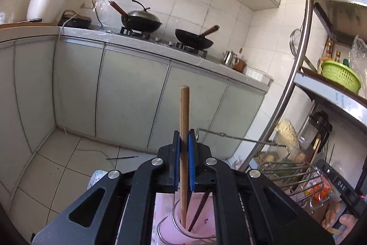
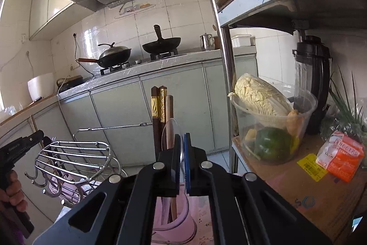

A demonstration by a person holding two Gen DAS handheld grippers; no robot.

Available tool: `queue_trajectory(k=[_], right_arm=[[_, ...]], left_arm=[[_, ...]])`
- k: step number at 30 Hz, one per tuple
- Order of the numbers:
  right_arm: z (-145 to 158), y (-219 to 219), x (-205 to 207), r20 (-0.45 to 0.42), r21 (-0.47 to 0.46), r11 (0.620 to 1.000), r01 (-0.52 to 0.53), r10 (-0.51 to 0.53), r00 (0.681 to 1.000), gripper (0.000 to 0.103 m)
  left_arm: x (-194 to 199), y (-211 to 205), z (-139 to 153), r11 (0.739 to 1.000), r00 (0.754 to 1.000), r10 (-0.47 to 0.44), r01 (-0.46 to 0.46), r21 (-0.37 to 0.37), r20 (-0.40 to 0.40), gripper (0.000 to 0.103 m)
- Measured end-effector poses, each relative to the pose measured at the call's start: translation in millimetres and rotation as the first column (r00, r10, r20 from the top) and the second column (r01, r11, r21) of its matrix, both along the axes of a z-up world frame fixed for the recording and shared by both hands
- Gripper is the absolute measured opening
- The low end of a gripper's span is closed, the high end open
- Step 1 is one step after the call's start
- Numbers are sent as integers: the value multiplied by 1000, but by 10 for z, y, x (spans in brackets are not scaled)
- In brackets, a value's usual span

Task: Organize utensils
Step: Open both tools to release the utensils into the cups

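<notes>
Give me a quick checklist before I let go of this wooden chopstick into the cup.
1. Left gripper hold on the wooden chopstick: ok, pads clamp it upright.
2. Chopstick's lower end inside the clear cup: ok, beside the dark chopsticks.
3. Wire rack bar clear of the left gripper: cannot tell, its end sits right by one finger.
4. Right gripper: shut on a clear plastic piece; whether that steadies the cup, cannot tell.

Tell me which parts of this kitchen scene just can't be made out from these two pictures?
- Left wrist view: the wooden chopstick's lower tip, hidden inside the clear cup.
- Right wrist view: what the right hand-held gripper pinches, a thin clear edge, cannot be identified.
- Right wrist view: the cup's base, cut off by the bottom edge.
- Both views: small items under the wire rack, blocked by its bars.
</notes>
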State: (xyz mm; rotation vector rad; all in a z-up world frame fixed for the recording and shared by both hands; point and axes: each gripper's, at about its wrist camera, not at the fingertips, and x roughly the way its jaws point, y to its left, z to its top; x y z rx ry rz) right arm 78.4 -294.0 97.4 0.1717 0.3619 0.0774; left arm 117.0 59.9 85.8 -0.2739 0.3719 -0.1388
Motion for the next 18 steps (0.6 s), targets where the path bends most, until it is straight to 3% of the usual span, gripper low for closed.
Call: queue_trajectory(k=[4, 11, 18], right_arm=[[51, 26, -15, 11, -29, 999, -15, 15, 1000, 2], [287, 43, -24, 23, -129, 991, -27, 30, 999, 2], [-81, 64, 20, -62, -104, 994, -41, 35, 998, 2]], left_arm=[[14, -91, -117, 999, 998, -32, 33, 28, -46, 6], [35, -139, 27, 994, 996, -77, 80, 75, -51, 6], [12, -144, -115, 997, 997, -44, 48, 61, -56, 6]])
